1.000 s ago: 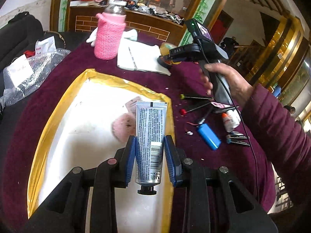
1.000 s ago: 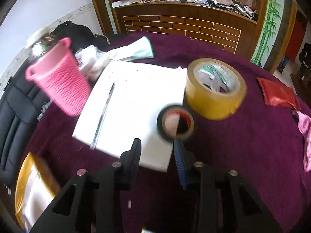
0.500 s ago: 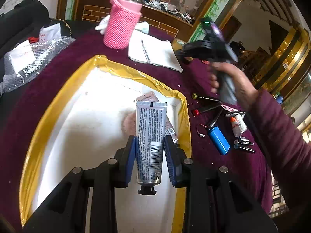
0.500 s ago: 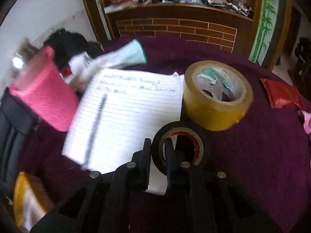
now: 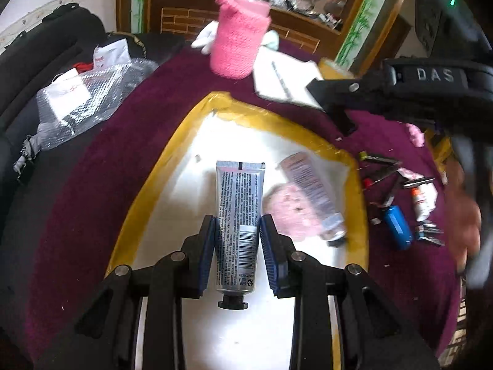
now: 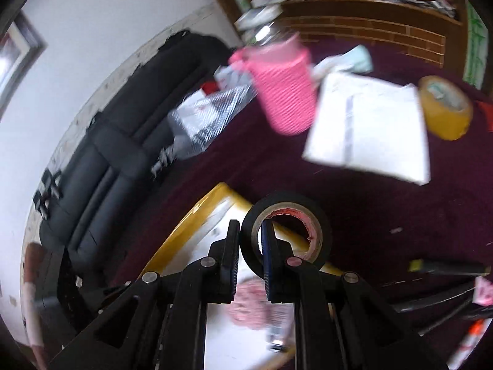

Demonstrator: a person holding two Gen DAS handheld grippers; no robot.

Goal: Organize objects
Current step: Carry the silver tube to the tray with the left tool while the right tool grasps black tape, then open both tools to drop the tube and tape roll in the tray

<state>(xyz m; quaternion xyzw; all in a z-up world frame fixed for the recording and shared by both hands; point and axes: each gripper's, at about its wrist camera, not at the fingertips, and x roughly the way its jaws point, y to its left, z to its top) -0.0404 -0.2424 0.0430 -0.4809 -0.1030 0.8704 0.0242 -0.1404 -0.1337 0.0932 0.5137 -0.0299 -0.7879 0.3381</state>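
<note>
We grip a tube [image 5: 239, 215] in the left tool [image 5: 237, 234] and black tape [image 6: 286, 231] in the right tool [image 6: 250, 252]; two items lie in the tray [image 5: 172, 141], tools on the surface [image 5: 154, 117] remain

Bare white floor lies open at the left of the yellow-rimmed white tray [image 5: 172, 166]; a pink fluffy puff [image 5: 289, 206] and a pale pink tube [image 5: 311, 191] crowd its right side.

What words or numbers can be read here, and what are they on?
"DAS": on the black right gripper.
Silver tube: small print and barcode, too small to read.
Pink tube: print blurred.
White packet: red mark, unreadable.
Notepad: blurred.
</note>
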